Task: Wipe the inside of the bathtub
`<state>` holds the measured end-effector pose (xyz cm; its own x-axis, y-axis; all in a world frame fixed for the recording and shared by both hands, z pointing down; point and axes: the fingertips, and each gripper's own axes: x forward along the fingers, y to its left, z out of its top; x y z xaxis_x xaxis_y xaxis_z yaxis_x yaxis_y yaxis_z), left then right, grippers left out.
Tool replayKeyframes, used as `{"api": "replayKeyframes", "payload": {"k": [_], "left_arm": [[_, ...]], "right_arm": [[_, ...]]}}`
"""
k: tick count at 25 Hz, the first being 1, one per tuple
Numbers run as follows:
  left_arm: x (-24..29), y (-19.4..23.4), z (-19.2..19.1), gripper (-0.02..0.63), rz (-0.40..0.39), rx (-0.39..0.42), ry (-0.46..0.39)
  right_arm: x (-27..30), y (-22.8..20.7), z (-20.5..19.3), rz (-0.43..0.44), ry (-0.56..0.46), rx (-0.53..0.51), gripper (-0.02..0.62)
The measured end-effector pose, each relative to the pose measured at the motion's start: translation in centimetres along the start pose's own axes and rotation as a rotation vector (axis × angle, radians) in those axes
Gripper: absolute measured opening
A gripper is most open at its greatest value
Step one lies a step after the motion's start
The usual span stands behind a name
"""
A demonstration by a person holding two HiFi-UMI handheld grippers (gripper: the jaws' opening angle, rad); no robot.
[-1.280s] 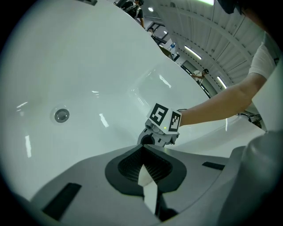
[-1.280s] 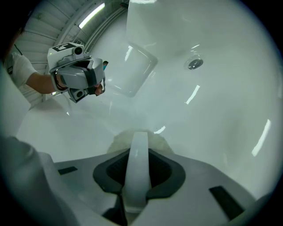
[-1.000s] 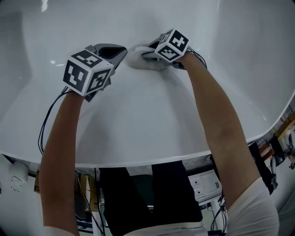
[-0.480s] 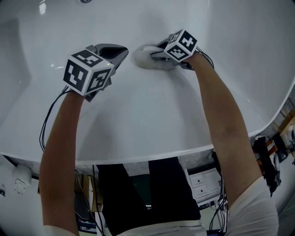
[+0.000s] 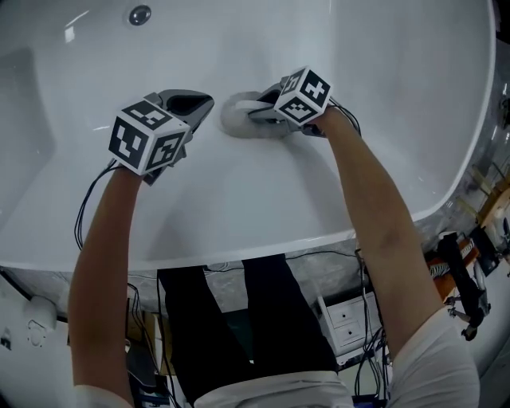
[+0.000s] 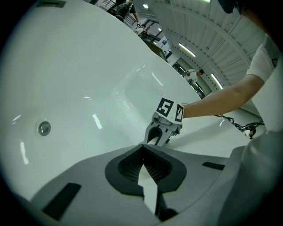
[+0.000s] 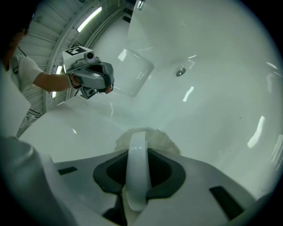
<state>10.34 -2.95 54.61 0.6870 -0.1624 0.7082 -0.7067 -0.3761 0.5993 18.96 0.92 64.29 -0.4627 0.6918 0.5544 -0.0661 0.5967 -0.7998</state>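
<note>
The white bathtub (image 5: 263,199) fills the head view. A round white scrubbing pad (image 5: 237,116) lies pressed on the tub's inner wall, and my right gripper (image 5: 259,114) is shut on its white loop handle (image 7: 136,176). The pad (image 7: 166,141) shows just past the jaws in the right gripper view. My left gripper (image 5: 191,107) hovers a little to the pad's left, jaws shut with nothing between them. The left gripper view has my left gripper (image 6: 142,152) low in frame and the right gripper (image 6: 154,137) just beyond it. The left gripper (image 7: 95,77) shows up-left in the right gripper view.
A round metal fitting (image 5: 139,14) sits in the tub's far wall, also visible as the fitting (image 6: 43,128) and the fitting (image 7: 179,72). The tub's near rim (image 5: 239,255) curves in front of the person's legs. A small drawer unit (image 5: 347,319) and cables lie below.
The right gripper and pad slid a little right, then back left and nearer. The left gripper stayed close to its spot. The head view tilted, so the far wall's fitting now shows.
</note>
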Motion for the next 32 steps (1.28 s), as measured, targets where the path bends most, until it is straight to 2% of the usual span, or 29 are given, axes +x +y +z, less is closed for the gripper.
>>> {"api": "replayKeyframes", "payload": {"k": [6,12,20,27,32], "left_arm": [[0.4,-2.5,2.9,0.009,-0.002,0.013,-0.011],[0.3,-5.7,2.8,0.011,0.024,0.024,-0.032],[-3.6,-5.6,2.8,0.009,0.064,0.05,-0.051],[-5.5,-7.5,3.2,0.009,0.025,0.097,-0.041],[-5.8,-9.3,3.8,0.009,-0.026,0.125,-0.035]], "right_arm": [[-3.0,4.8,1.5,0.075,-0.051,-0.039,0.091],[-5.3,11.5,0.5,0.159,-0.088,-0.054,0.092],[-7.3,17.3,2.1,0.178,-0.104,-0.111,0.092],[-9.5,22.4,3.7,0.195,-0.149,-0.143,0.092],[-12.2,25.0,3.1,0.203,-0.166,-0.161,0.092]]}}
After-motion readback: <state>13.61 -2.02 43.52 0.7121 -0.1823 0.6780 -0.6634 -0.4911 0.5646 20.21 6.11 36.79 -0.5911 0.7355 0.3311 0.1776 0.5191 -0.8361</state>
